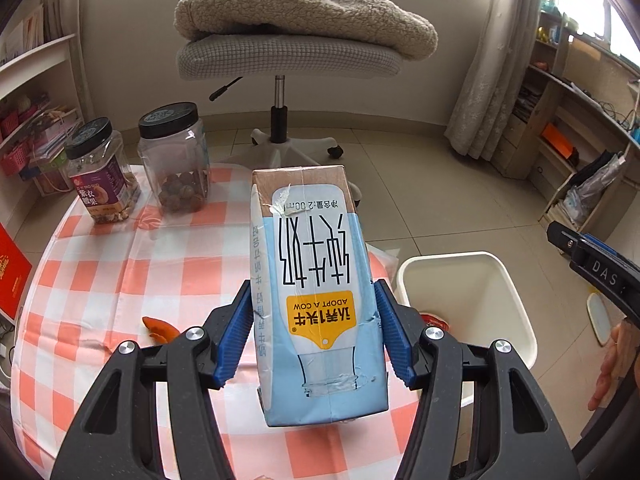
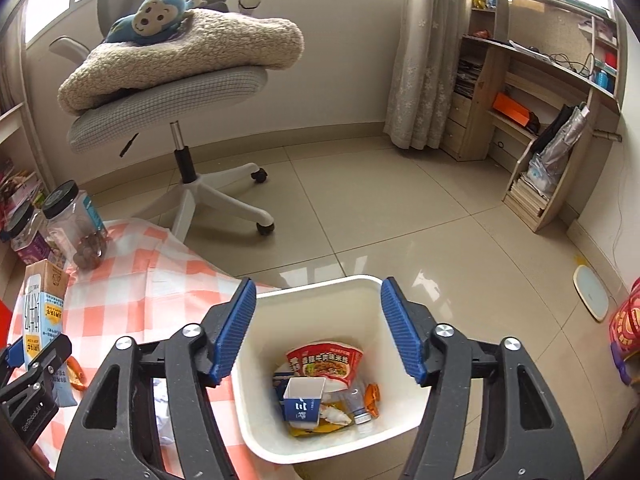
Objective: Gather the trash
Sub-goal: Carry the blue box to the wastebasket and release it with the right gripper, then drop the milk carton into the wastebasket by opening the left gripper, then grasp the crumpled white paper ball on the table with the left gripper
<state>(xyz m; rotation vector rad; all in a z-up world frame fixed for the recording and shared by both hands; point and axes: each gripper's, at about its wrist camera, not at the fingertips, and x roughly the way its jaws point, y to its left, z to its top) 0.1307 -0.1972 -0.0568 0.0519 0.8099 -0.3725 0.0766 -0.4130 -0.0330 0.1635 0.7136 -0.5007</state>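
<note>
At the far left of the left wrist view we see a red box (image 1: 14, 268) at the table's edge, then two clear jars with black lids: the labelled nut jar (image 1: 100, 176) and, just beside it, the plainer jar (image 1: 176, 160) with brown nuts at its bottom. Both stand upright on the orange-and-white checked tablecloth (image 1: 92, 280). An orange peel scrap (image 1: 160, 328) lies on the cloth near our left gripper (image 1: 316, 312), whose blue pads are clamped on the two narrow sides of the milk carton (image 1: 316, 272). The carton is held above the table, its long axis running away from the camera along the fingers, its print upside down to us, its brown end pointing away toward the office chair (image 1: 288, 56) and its blue end nearest the gripper's body. To the right, beside the table, stands the white trash bin (image 1: 516, 292) on the floor. In the right wrist view our right gripper (image 2: 318, 328) hangs over that bin with its jaws apart and nothing between them; below lie a red noodle packet (image 2: 326, 362), a small blue-and-white box (image 2: 302, 400) and a small clear bottle (image 2: 358, 404). Further right a pale oval scale (image 2: 592, 292) rests on the tiles.
</note>
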